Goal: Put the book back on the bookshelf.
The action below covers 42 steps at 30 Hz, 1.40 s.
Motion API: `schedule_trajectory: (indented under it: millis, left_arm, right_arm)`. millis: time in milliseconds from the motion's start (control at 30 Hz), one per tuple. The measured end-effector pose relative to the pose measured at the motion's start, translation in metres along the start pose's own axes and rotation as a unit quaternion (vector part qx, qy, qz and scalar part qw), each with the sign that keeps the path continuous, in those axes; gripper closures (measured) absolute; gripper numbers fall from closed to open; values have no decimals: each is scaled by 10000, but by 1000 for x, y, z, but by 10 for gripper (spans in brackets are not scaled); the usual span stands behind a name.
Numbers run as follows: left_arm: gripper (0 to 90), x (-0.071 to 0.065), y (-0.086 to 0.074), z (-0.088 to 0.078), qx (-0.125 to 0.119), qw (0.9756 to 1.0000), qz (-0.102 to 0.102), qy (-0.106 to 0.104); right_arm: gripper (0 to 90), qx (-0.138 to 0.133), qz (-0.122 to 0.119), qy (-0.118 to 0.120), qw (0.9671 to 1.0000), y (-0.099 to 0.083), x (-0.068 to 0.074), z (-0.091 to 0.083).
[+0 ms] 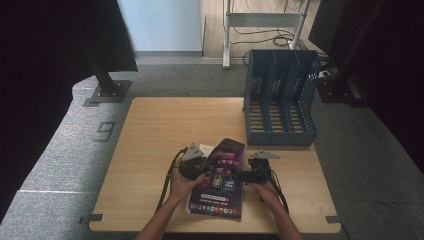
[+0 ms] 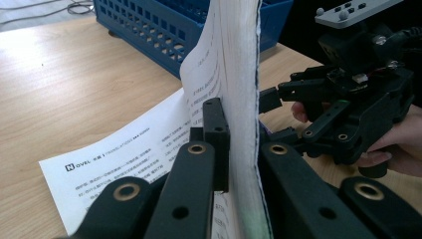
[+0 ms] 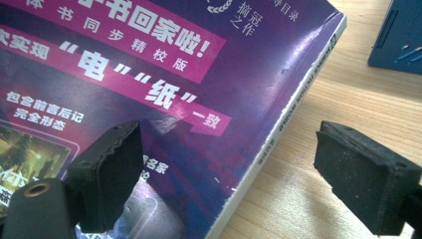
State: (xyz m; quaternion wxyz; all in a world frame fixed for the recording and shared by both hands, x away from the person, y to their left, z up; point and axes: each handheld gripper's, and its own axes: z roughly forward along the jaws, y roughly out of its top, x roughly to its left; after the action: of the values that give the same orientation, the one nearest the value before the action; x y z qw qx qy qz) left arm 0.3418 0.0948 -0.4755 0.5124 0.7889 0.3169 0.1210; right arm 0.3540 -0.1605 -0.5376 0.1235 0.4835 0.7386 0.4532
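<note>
Purple paperback [image 1: 223, 175] lying near front edge of wooden bench [image 1: 155, 130], left gripper [image 1: 196, 165] fingers clamped on its lifted pages, right gripper [image 1: 248, 175] fingers spread wide beside the spine, holding nothing, blue file rack [image 1: 281, 97] at rear right.

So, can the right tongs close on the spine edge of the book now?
Probably yes: the right tongs stand open astride the book at its spine edge, nothing between. The left tongs grip its pages.

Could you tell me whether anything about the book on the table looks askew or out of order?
Yes. The book lies skewed, and the left hand-held gripper pinches its page block upright while one loose white page stays flat on the table.
</note>
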Motion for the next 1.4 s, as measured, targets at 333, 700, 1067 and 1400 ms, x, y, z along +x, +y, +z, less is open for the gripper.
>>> schedule_trajectory:
  millis: [333,700,1067,1400]
  left_arm:
    - [874,-1,-1,0,-48,9999,-34,-81]
    - [874,1,-2,2,-8,9999,-71,-120]
    - [871,14,-12,7,187,9994,-286,-24]
    - [869,24,-25,20,447,9979,-458,117]
  right_arm:
    - [131,60,101,224,9997,0,-2,1]
    - [162,141,65,464,9988,-1,5,4]
    - [249,93,-29,226,9997,-1,10,0]
    - [269,64,-89,203,9997,1,15,-3]
